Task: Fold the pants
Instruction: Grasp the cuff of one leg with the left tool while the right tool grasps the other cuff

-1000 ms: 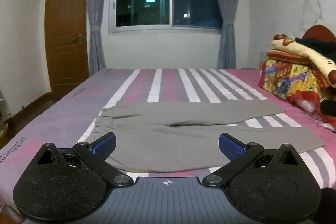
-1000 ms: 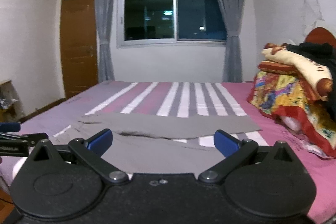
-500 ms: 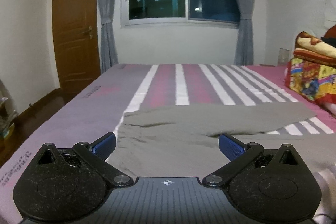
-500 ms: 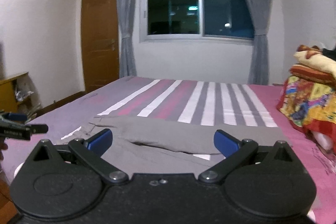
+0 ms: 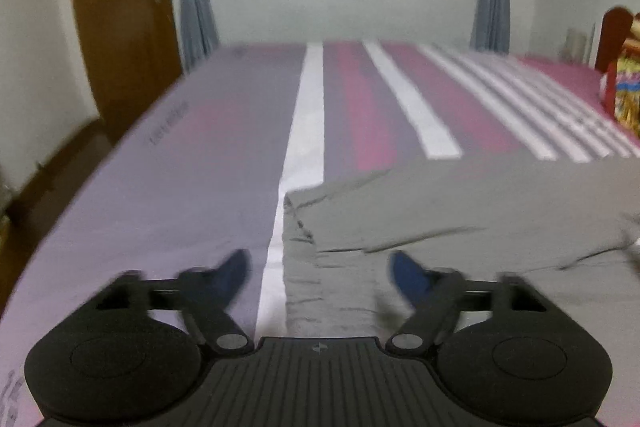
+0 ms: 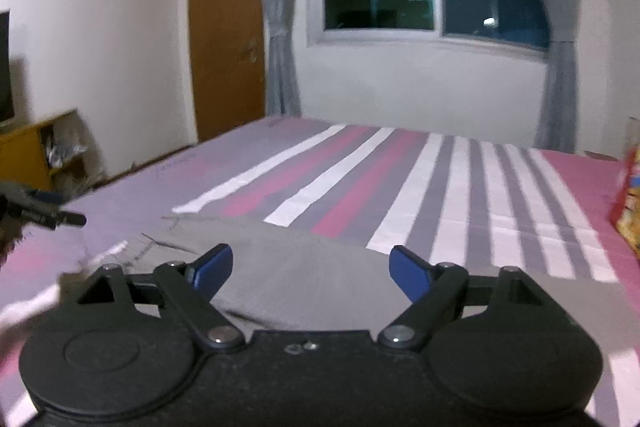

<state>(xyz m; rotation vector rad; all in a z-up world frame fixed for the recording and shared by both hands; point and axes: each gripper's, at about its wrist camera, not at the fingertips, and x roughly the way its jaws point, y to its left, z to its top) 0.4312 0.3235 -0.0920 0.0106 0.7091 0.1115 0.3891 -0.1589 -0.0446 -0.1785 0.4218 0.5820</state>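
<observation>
Figure: both claws are approaching the waistband end of the pants, seen from the two wrist cameras. Left view: the grey pants [image 5: 460, 211] are lying flat on the striped bed [image 5: 224, 147], and their gathered waistband edge [image 5: 298, 259], formerly far ahead at 12 o'clock, is now sitting just above the left claw [image 5: 320, 271], running down between its blue fingertips [image 5: 234, 273]. The jaws, fully spread a second ago, are closing; cloth is lying between and below them, yet the pads are not pressing on it, so nothing is gripped. Right view: the right claw [image 6: 310, 271] is likewise sweeping in over the pants [image 6: 304, 267], grey fabric filling the gap between its fingertips [image 6: 410, 277]; these jaws are also closing from full width and are holding nothing. At 9 o'clock in this view the tip of the left claw [image 6: 44, 213] is showing over the bed's edge, and the brown door [image 6: 228, 39] is now standing nearer the picture's centre. Interpretation: the reach is probably ending and a two-point pinch at the waistband is beginning; no fold is yet made.
</observation>
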